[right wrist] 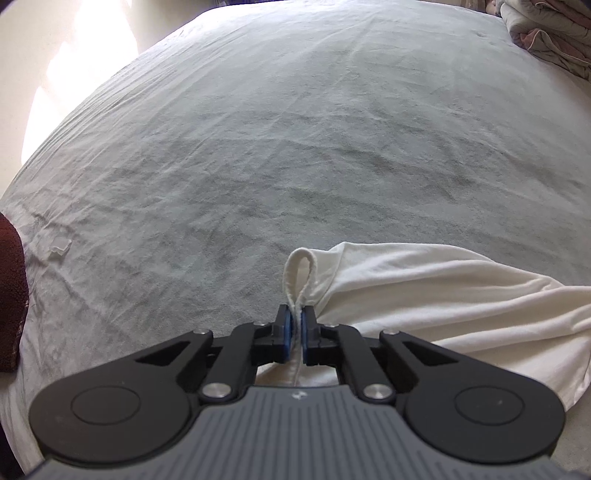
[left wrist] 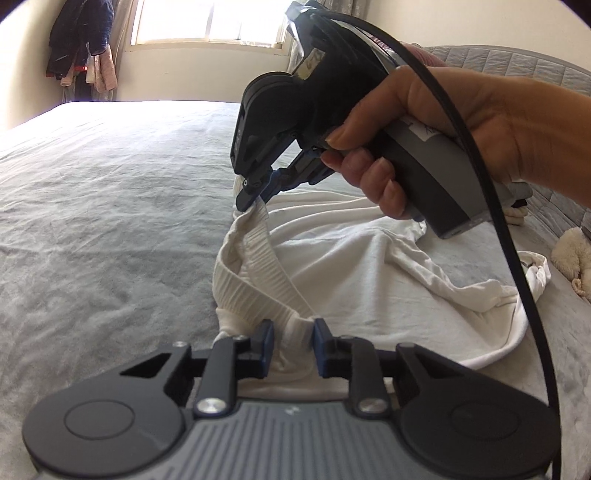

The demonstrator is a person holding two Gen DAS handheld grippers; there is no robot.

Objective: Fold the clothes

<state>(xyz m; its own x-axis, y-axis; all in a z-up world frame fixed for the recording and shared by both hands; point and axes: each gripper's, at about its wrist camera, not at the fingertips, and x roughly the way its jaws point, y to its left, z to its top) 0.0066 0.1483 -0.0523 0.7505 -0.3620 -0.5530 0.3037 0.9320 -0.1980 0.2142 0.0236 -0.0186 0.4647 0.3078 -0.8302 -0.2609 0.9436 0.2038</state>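
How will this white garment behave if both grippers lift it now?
The white garment will probably sag between the left gripper and right gripper; it drapes in folds. Its ribbed band may stretch. It looks light.

Count by kind, both views. One white garment (left wrist: 354,266) on the bed, with one ribbed waistband (left wrist: 255,273). Two grippers: the left gripper (left wrist: 293,345) near, the right gripper (left wrist: 255,199) farther off. One hand (left wrist: 461,144) visible, at right. One black cable (left wrist: 491,206). One window (left wrist: 207,22), far. One plush toy (left wrist: 570,254), far right. One heap of bedding (right wrist: 546,33), far right. One dark red item (right wrist: 11,291), at left.
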